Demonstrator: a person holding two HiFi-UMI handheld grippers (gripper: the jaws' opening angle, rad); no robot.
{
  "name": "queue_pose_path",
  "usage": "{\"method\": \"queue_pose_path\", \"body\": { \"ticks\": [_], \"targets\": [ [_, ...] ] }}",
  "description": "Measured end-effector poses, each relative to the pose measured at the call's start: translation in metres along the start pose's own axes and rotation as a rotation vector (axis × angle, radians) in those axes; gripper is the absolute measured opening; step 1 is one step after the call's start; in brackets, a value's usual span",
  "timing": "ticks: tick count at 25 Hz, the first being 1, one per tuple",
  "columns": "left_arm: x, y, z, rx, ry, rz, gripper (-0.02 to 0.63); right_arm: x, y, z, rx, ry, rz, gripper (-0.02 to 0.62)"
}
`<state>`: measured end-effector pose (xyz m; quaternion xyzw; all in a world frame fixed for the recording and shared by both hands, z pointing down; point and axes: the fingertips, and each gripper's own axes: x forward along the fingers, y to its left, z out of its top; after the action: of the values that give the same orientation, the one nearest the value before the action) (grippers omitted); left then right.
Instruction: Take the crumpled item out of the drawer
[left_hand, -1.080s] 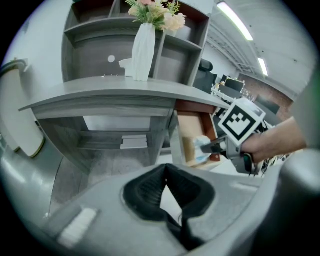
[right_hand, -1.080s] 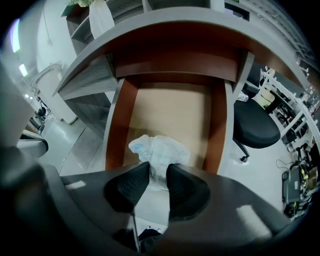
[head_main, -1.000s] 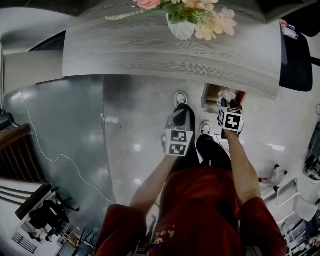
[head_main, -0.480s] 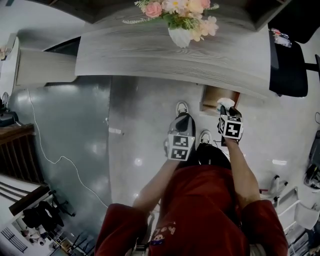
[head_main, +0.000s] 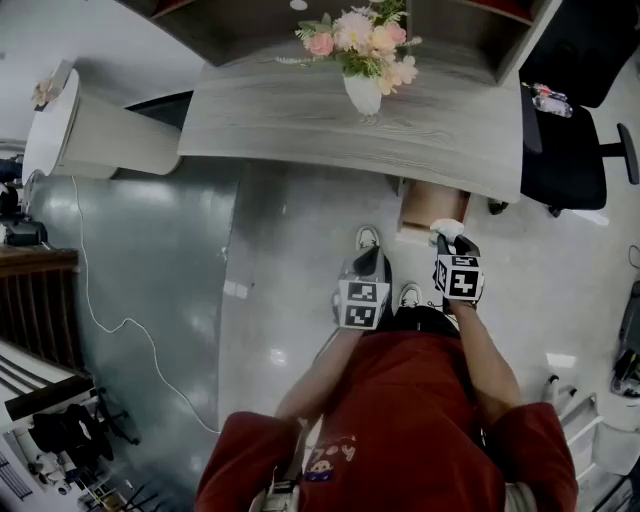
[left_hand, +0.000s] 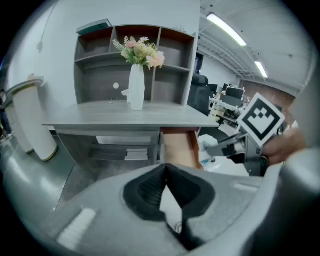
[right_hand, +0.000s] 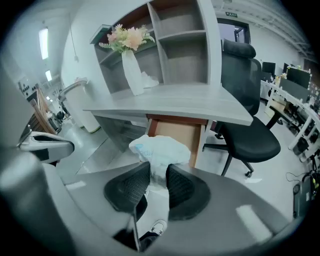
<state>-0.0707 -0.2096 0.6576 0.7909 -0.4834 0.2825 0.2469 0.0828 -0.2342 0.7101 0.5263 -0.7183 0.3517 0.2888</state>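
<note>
- A grey desk (head_main: 300, 120) is standing on a glossy floor (head_main: 270, 300), carrying a vase (head_main: 364, 95) of flowers
- A black chair (head_main: 562, 150) is sitting beside it
- Strip lights (left_hand: 227, 31) are glowing overhead

Lifted the right gripper (head_main: 455, 244), and with it the crumpled item (head_main: 448, 229) pinched between the pads, up and back. Carried it from over the inside of the drawer (head_main: 420, 208) to just past the drawer's front edge, by the right corner. Raised the left gripper (head_main: 372, 262) alongside, level with the right. Pulled away from the desk (head_main: 300, 120), now smaller in the head view. Brought the whole white bin (head_main: 75, 130) into that view at the desk's left end.
</note>
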Motion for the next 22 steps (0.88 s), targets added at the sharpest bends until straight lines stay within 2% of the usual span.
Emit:
{"method": "queue_pose_path", "body": {
  "ticks": [10,22],
  "targets": [
    [-0.037,-0.036,0.021,0.014,-0.072,0.008,-0.002,-0.084,-0.007,0.009,-0.02,-0.1,0.035,0.097],
    [-0.073,-0.042,0.042,0.006,-0.161,0.039,-0.002,-0.149,-0.013,0.019,-0.018,-0.186,0.039,0.097]
  ]
}}
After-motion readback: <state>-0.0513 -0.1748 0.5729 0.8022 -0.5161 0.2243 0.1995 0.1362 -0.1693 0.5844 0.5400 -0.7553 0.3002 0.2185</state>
